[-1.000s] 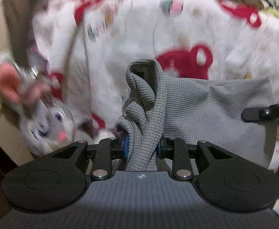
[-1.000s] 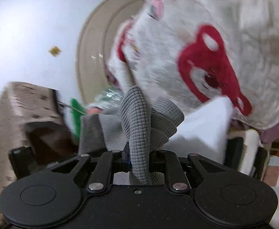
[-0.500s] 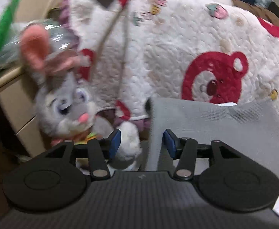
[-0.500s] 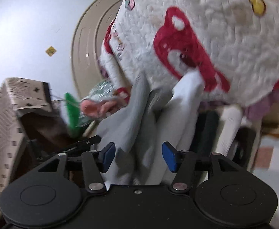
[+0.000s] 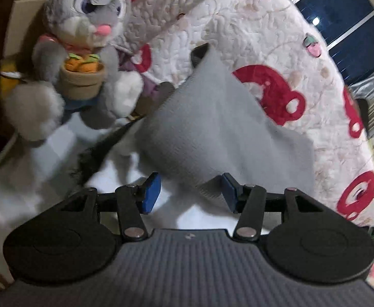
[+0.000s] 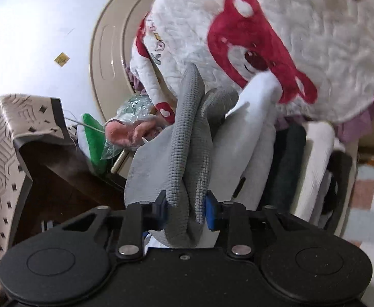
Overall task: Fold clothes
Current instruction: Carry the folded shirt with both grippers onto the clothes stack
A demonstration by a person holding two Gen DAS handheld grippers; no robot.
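- Closing in, the right gripper point(image 6: 185, 211) has its jaws pinching a bunched fold of the grey garment point(image 6: 189, 151), which runs up toward twelve o'clock.
- The left gripper point(image 5: 190, 192) tilts downward, jaws apart, pads clear of the cloth's edge.
- The plush rabbit point(image 5: 84, 38) sits at ten o'clock against the white quilt point(image 5: 238, 25).

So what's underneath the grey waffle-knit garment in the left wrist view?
The grey waffle-knit garment lies on white fabric at its near edge, with a dark item showing at its left. Its far part overlaps the white quilt with red bears. Whatever sits directly beneath is covered.
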